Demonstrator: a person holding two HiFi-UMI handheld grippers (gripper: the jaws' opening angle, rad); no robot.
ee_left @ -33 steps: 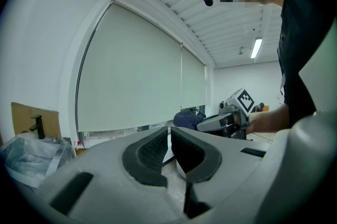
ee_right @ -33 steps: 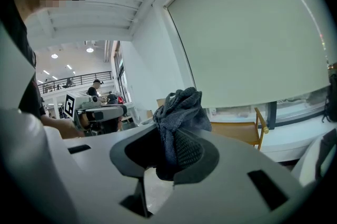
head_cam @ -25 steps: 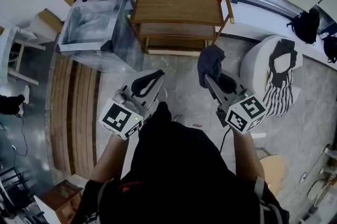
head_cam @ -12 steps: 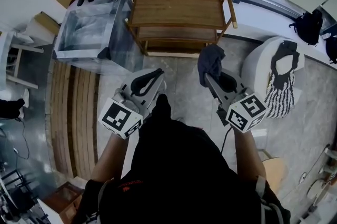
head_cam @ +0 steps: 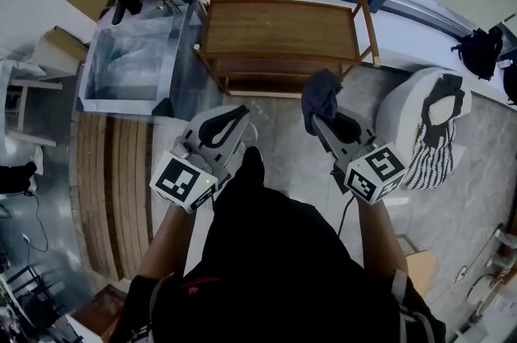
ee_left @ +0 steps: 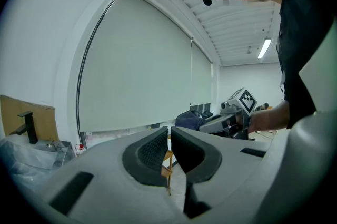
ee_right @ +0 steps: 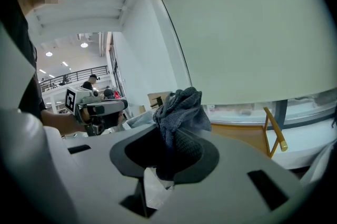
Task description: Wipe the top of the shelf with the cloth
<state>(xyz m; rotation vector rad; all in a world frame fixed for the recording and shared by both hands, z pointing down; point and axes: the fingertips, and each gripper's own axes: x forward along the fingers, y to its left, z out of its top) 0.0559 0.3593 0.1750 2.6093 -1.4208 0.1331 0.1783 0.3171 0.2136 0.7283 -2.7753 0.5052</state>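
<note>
A wooden shelf (head_cam: 279, 27) with a bare top stands against the wall ahead of me. My right gripper (head_cam: 317, 117) is shut on a dark grey cloth (head_cam: 321, 95) that bunches up above its jaws, just short of the shelf's front right corner. In the right gripper view the cloth (ee_right: 179, 112) fills the jaws of the right gripper (ee_right: 171, 157), and part of the shelf (ee_right: 266, 130) shows behind. My left gripper (head_cam: 234, 123) hangs shut and empty in front of the shelf's left side. In the left gripper view the left gripper (ee_left: 168, 146) has its pads nearly touching.
A clear plastic bin (head_cam: 133, 63) sits to the left of the shelf. A white round seat (head_cam: 412, 111) with a striped bag (head_cam: 428, 144) stands on the right. A wooden slatted strip (head_cam: 117, 172) runs along the floor at the left.
The shelf and the surroundings have shifted slightly lower and larger in the head view. Both grippers keep the same pose, the cloth still held in the right one.
</note>
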